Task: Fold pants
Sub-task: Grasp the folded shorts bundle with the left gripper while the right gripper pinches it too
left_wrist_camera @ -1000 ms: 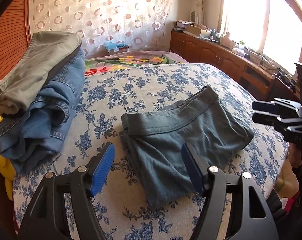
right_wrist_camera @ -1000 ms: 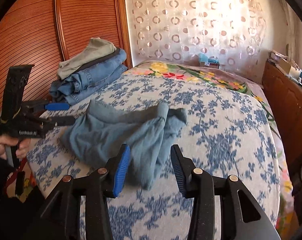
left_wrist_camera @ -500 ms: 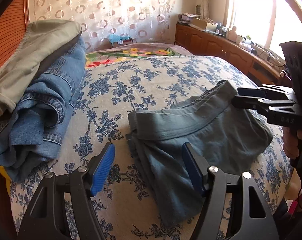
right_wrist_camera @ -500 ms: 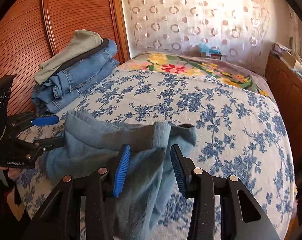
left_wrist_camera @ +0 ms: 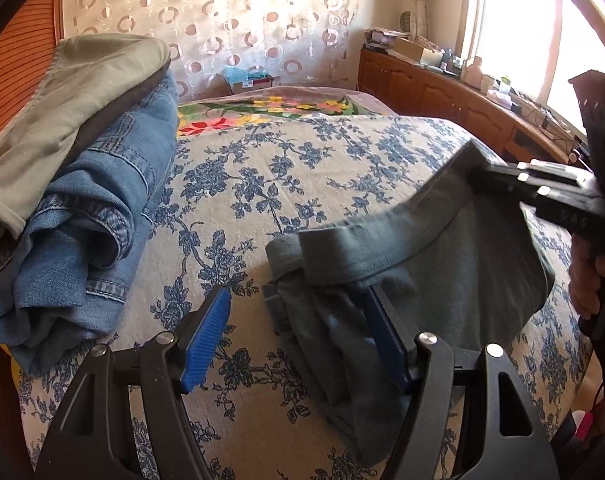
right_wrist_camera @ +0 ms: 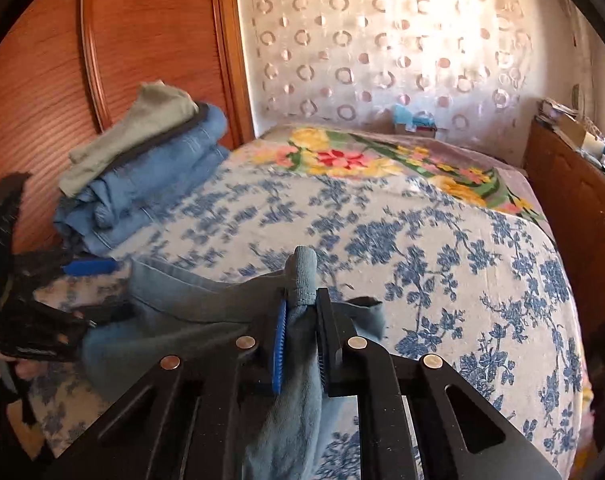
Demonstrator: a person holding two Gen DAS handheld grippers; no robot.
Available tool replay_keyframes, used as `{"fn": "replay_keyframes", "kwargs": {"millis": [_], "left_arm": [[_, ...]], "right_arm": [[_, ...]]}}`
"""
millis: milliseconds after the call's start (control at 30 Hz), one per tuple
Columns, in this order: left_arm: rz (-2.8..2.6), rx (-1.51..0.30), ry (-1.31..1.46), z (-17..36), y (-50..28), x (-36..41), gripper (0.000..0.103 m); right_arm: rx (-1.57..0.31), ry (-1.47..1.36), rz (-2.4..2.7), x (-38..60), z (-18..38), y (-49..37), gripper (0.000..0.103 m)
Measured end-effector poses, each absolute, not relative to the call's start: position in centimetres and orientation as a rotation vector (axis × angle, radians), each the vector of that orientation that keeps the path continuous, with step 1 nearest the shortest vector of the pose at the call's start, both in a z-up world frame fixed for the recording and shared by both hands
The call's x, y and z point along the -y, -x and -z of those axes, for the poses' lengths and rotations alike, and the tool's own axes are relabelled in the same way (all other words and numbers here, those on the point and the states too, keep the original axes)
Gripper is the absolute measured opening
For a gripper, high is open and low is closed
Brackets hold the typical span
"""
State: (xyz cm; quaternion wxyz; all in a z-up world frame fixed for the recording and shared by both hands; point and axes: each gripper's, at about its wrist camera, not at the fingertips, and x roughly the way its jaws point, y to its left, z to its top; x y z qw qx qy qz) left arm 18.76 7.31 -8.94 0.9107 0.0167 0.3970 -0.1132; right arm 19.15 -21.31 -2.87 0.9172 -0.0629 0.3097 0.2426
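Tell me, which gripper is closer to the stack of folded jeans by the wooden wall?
Left. The left gripper hovers open just beside the stack of folded jeans. The right gripper is further away, shut on the grey-blue pants at their far waistband corner.

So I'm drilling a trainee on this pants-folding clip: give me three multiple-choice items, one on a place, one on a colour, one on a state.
1. Where is the stack of folded clothes?
A. on the bed by the wooden headboard
B. on the cabinet
C. on the floor

2. What colour are the pants being folded?
A. red
B. grey-blue
C. white

3. What is the right gripper doing?
A. open above the bed
B. shut on nothing
C. shut on the pants

Answers:
1 A, the stack lies on the bedspread against the headboard.
2 B, the fabric is grey-blue in both views.
3 C, cloth is pinched between its fingers, while the left gripper is open.
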Motion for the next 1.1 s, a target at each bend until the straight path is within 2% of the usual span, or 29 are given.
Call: {"fn": "replay_keyframes", "kwargs": {"millis": [133, 200, 300, 567, 833, 1100], "left_arm": [[0.243, -0.837, -0.012, 9.2, -19.5, -7.5, 0.065], [0.239, -0.851, -0.006, 9.4, -19.8, -7.5, 0.065], [0.234, -0.864, 0.006, 9.7, -20.0, -7.7, 0.065], [0.229, -0.887, 0.015, 10.5, -20.5, -7.8, 0.065], [0.243, -0.897, -0.036, 10.6, -20.6, -7.0, 0.078], [0.241, -0.900, -0.044, 10.6, -21.0, -6.9, 0.082]], "right_arm": [[-0.698, 0.138, -0.468, 21.0, 4.1, -20.0, 0.027], [-0.696, 0.130, -0.465, 21.3, 4.2, -19.9, 0.041], [-0.696, 0.128, -0.459, 22.0, 4.2, -19.8, 0.052], [-0.755, 0.108, -0.478, 22.5, 5.4, -20.7, 0.055], [-0.784, 0.097, -0.494, 22.4, 6.1, -21.2, 0.055], [-0.782, 0.141, -0.486, 21.7, 6.3, -21.1, 0.061]]}}
